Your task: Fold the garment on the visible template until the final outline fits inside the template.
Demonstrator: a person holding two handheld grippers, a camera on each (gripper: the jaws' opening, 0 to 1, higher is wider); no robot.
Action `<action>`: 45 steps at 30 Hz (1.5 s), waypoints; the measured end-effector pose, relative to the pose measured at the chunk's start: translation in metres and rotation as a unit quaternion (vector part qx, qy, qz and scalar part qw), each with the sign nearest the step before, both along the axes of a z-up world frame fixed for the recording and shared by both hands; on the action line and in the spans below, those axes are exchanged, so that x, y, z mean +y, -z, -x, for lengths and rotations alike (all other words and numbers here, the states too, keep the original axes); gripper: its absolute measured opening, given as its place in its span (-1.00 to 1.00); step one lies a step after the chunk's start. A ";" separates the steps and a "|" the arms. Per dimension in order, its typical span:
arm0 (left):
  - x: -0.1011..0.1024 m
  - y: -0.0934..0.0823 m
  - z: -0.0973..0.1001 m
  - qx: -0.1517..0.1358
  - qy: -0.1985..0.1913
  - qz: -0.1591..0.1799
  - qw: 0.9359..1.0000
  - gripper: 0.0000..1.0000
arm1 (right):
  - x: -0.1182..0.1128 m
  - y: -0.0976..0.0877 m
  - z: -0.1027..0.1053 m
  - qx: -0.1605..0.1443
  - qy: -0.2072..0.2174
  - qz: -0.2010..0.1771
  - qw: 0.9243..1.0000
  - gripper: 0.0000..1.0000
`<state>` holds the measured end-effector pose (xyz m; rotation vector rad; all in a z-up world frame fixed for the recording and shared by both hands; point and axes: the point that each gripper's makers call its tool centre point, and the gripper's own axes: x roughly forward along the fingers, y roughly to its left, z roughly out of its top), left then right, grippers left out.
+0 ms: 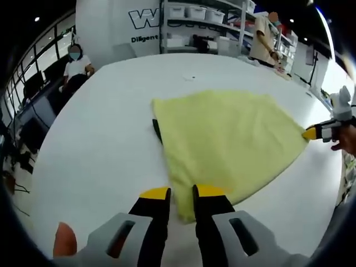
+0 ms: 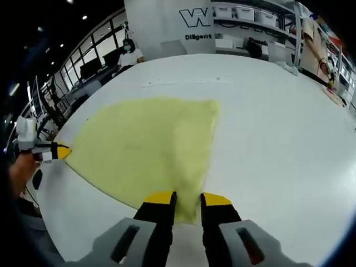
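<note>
I have both hand-held grippers, left (image 1: 181, 194) and right (image 2: 187, 199), nipping corners of the yellow garment (image 1: 222, 139); I should lift evenly and fold flat across the tabletop (image 1: 100, 139).

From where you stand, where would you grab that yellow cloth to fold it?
Probably by its corners. The yellow cloth lies flat on the white table, so come in low from the edge. The left hand-held gripper and right hand-held gripper each already pinch a pointed corner between nearly closed jaws.
</note>
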<state>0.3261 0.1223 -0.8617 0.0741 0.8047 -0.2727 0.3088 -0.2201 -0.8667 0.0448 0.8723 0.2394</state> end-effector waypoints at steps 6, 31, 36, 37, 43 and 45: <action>-0.003 0.000 0.000 0.000 -0.005 0.005 1.000 -0.77 | 0.008 0.002 0.003 0.004 -0.009 -0.003 1.000 -0.91; -0.011 0.001 0.052 0.028 0.055 -0.021 0.998 -0.91 | 0.008 0.002 0.060 0.049 -0.048 0.041 0.997 -0.99; -0.010 0.001 0.067 0.040 0.065 -0.025 0.997 -0.91 | 0.010 0.002 0.077 0.057 -0.057 0.047 0.996 -0.99; -0.010 0.001 0.070 0.041 0.068 -0.028 0.996 -0.91 | 0.010 0.002 0.080 0.060 -0.058 0.048 0.995 -0.99; -0.010 0.001 0.089 0.057 0.082 -0.031 0.995 -0.91 | 0.011 0.002 0.103 0.075 -0.065 0.051 0.994 -0.99; -0.009 0.001 0.095 0.059 0.087 -0.033 0.994 -0.91 | 0.012 0.001 0.110 0.080 -0.068 0.053 0.993 -0.99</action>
